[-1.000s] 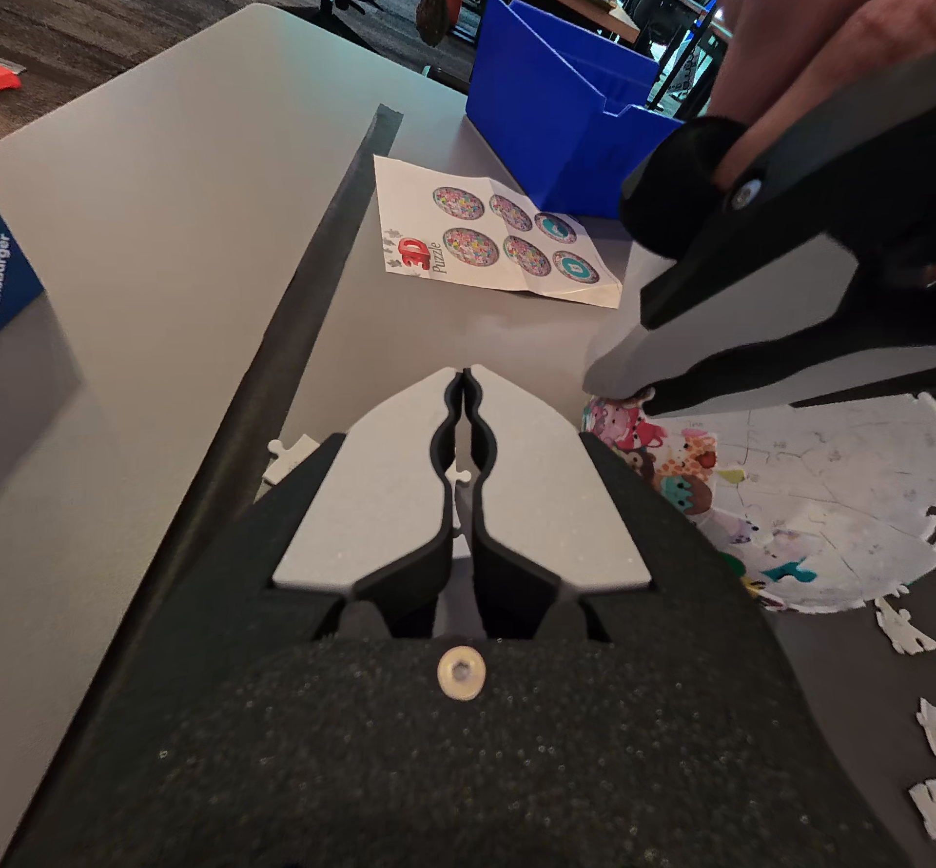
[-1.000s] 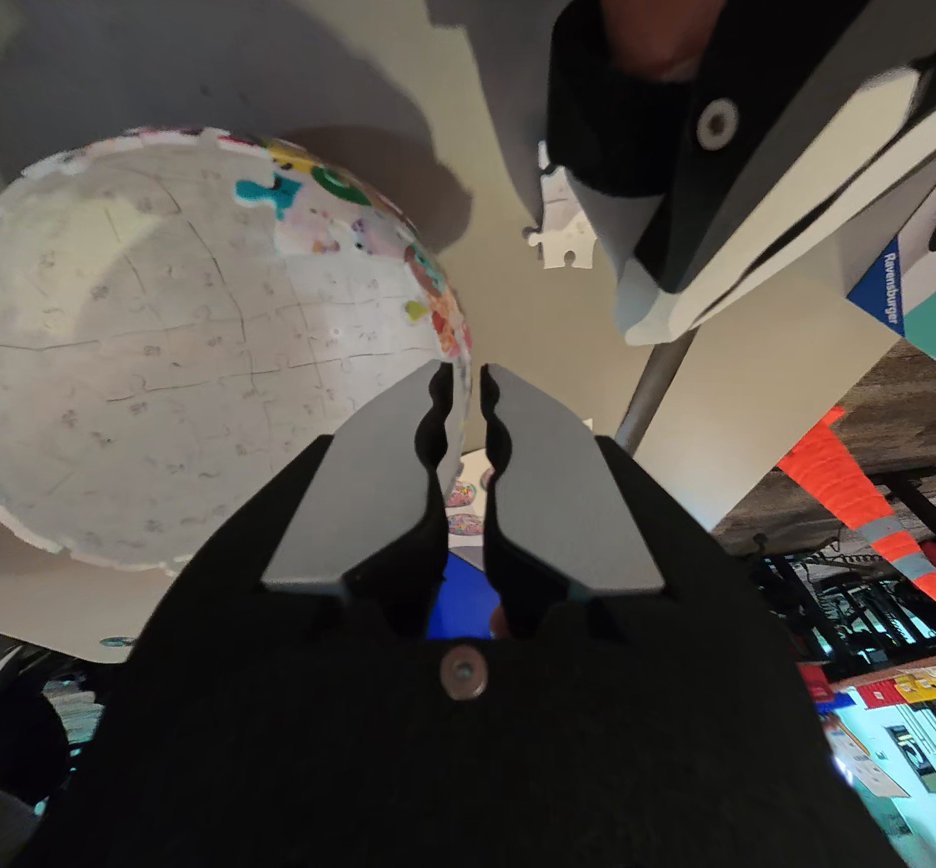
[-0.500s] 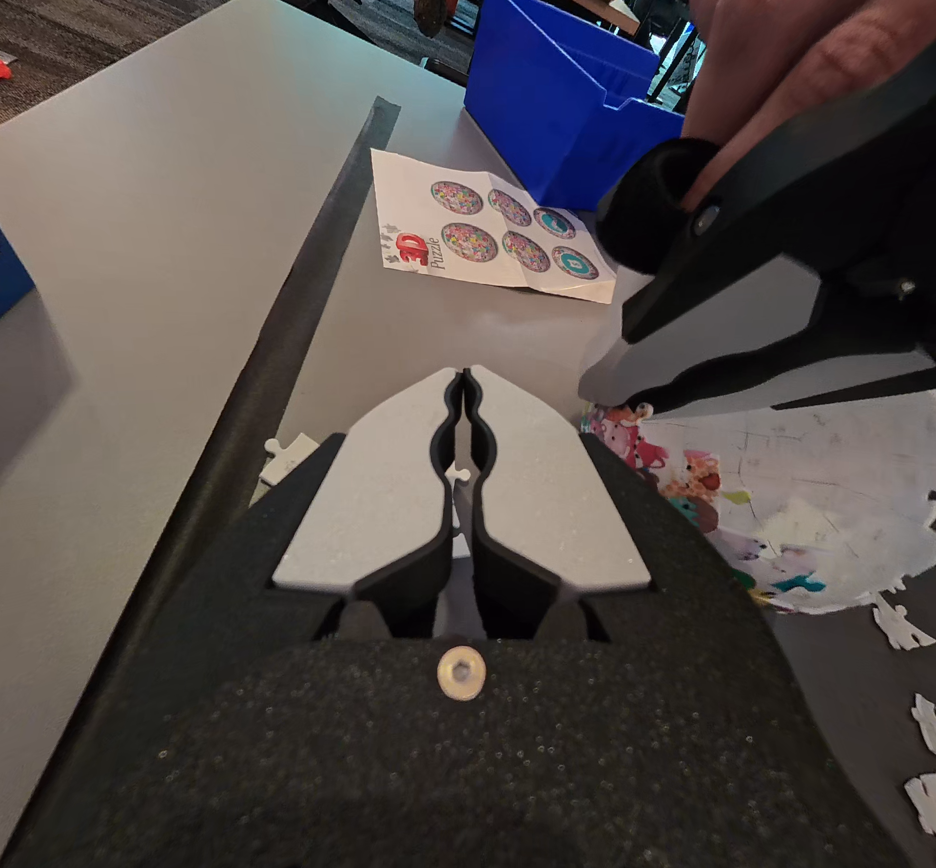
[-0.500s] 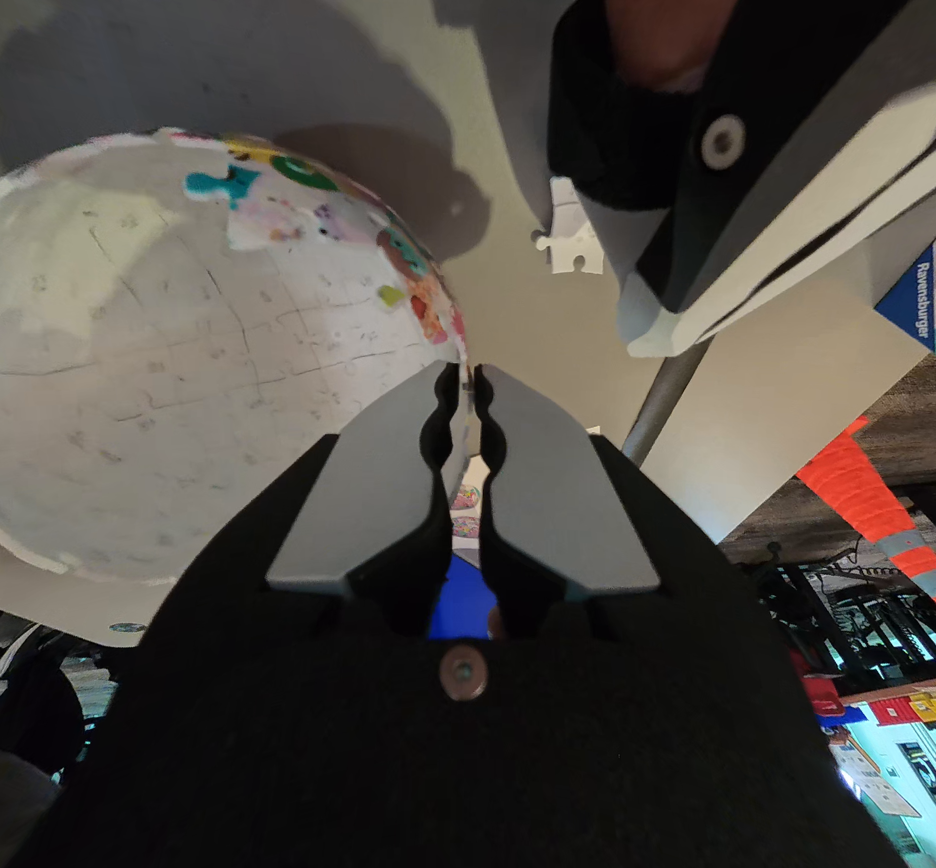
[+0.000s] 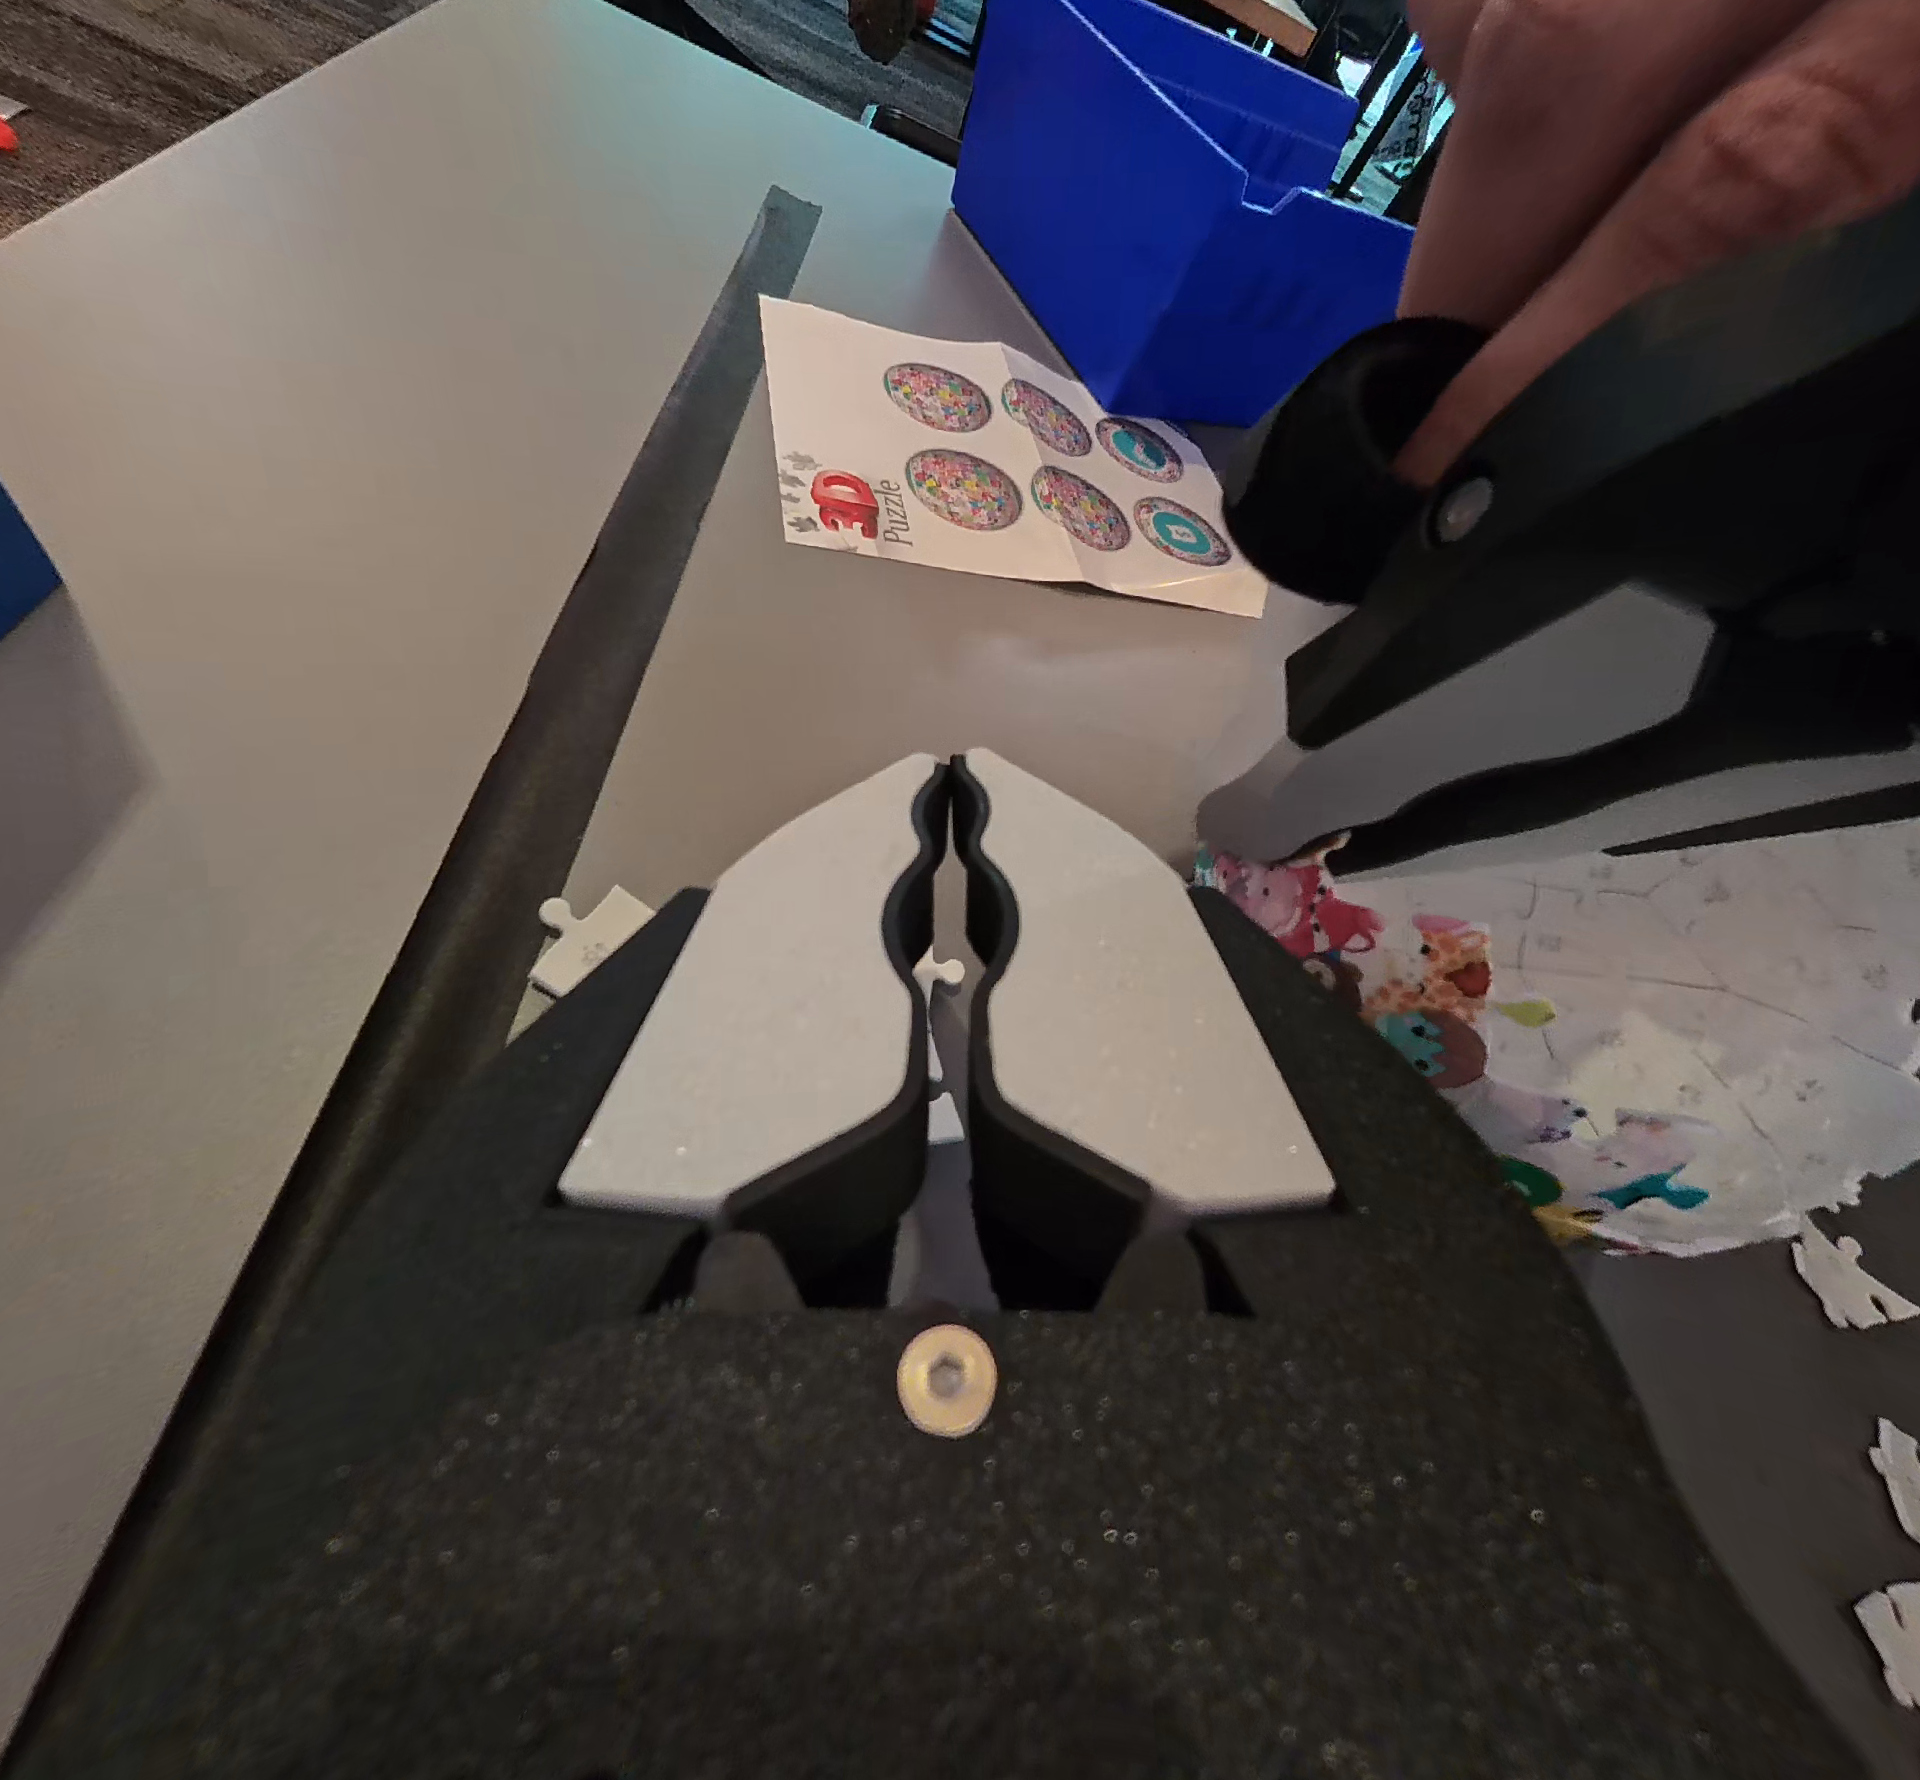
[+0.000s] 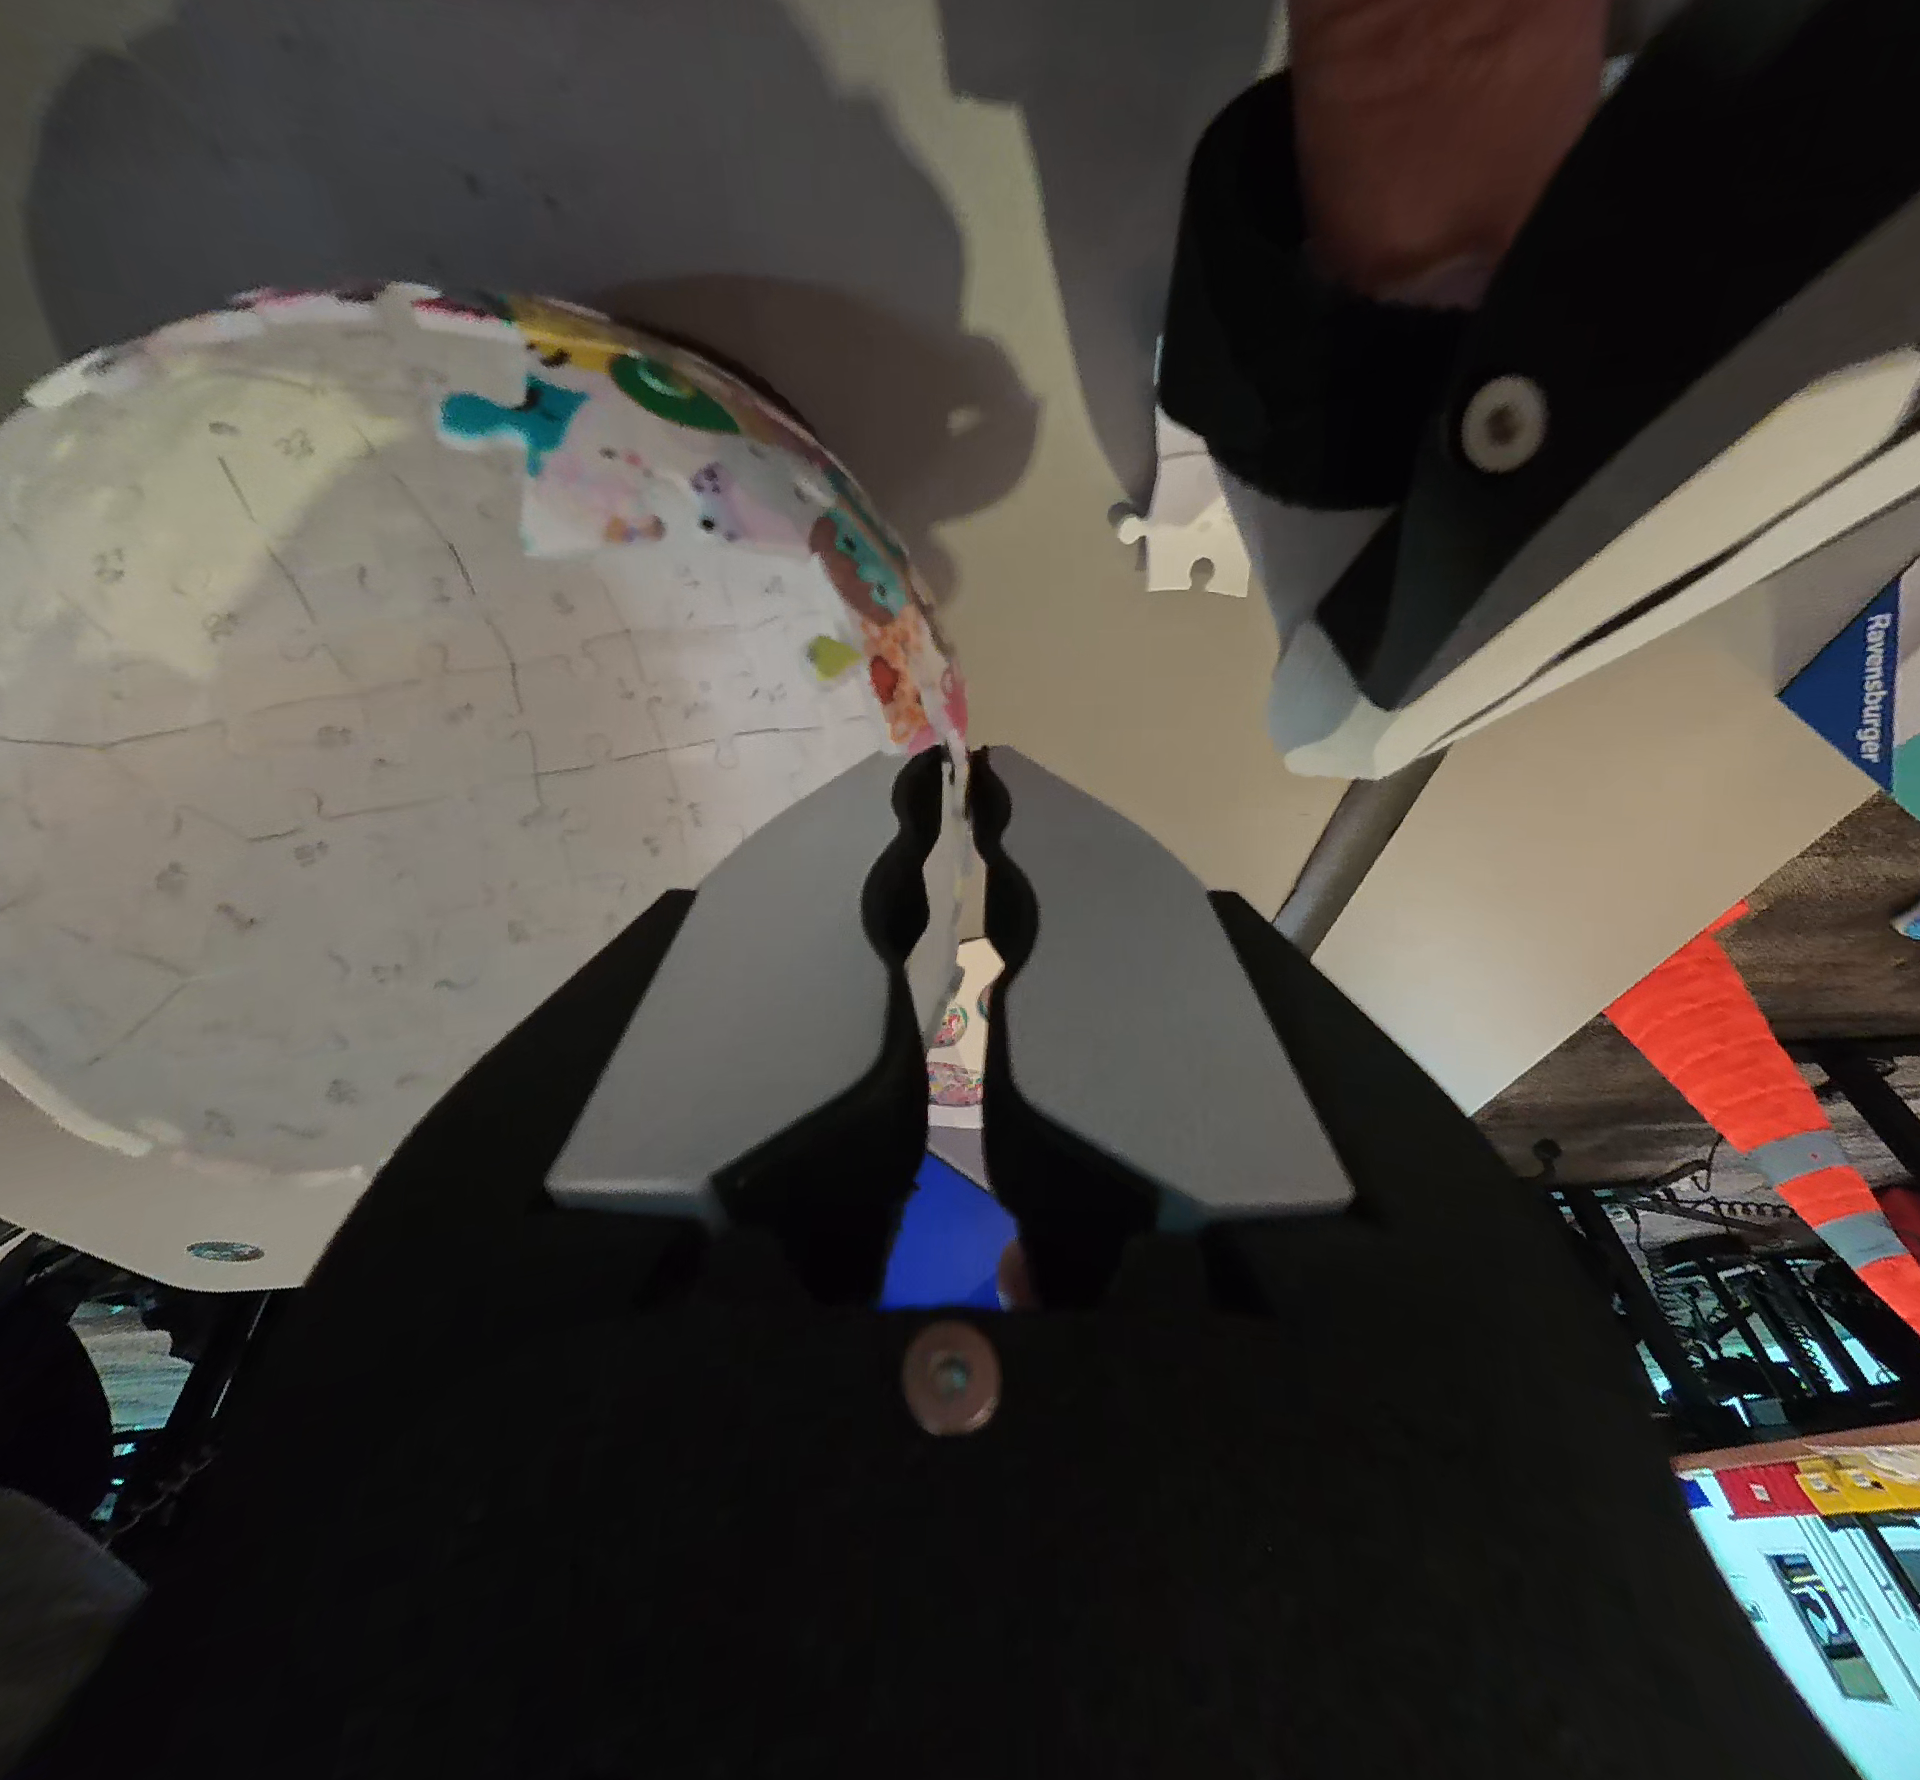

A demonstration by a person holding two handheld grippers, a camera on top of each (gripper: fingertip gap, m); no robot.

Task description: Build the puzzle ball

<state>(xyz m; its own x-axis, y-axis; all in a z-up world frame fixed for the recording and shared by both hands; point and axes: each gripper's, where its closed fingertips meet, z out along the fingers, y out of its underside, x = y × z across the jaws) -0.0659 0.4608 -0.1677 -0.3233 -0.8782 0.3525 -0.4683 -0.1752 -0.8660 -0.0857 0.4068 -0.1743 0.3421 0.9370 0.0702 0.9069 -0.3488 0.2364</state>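
Setting: a grey table (image 5: pixel 312 400) in an office-like room, with chairs and other desks behind; a dark seam strip (image 5: pixel 582 691) runs along its top.

Puzzle ball: a half-built shell (image 6: pixel 343 722), a dome of joined curved pieces, white inside and printed with colourful cartoon figures outside. In the left wrist view it sits low at the right, just beside the left tongs.

Right tongs (image 6: pixel 961 774): nearly closed, pinching the shell's rim at its coloured edge, so the wall of the shell stands between the two tips.

Left tongs (image 5: pixel 951 774): tips together; a white puzzle piece (image 5: pixel 940 977) shows in the slot between them and looks clamped there.

Loose pieces: one white piece (image 5: pixel 587 935) lies on the table just left of the left tongs; several more (image 5: pixel 1849 1289) lie scattered near the shell at the right.

Further out: a folded instruction sheet (image 5: pixel 997 473) with round pictures lies beyond the tongs, a blue bin (image 5: pixel 1132 203) just behind it, and the corner of a blue box (image 6: pixel 1860 691) near the table edge.

Step in hand: judged, steadying the shell by its rim while the next piece is carried in.

Next move: bring the held piece to the open rim, match its tabs to the gap, and press it in without flexing the thin shell or letting it slip from the right tongs.
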